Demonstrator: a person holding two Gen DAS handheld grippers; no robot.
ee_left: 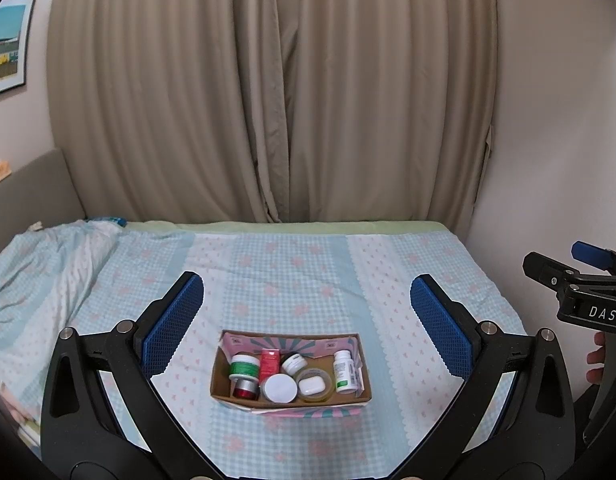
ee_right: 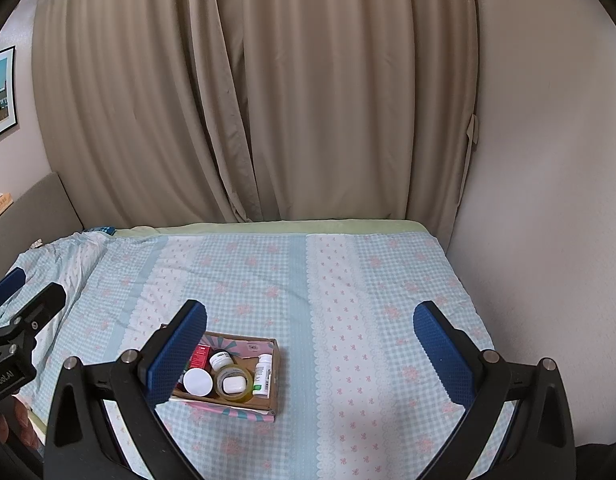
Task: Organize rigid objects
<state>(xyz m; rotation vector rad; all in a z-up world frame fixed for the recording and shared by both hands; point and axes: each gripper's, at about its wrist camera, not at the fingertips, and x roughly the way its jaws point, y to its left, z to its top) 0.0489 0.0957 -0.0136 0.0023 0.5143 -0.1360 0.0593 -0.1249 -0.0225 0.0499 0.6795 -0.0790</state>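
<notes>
Cardboard box [ee_left: 227,376] on the bed holds jars and bottles; left gripper [ee_left: 308,320] and right gripper [ee_right: 310,344] hover spread wide, empty, likely about to pick one out.

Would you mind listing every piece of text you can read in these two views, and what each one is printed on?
"DAS": white letters on the right gripper body, seen from the left wrist view.
"enRobot.AI": partly cut off at the frame edge, on the left gripper body, seen from the right wrist view.
White pill bottle label: too small to read.
Green-banded jar label: too blurred to read.
</notes>
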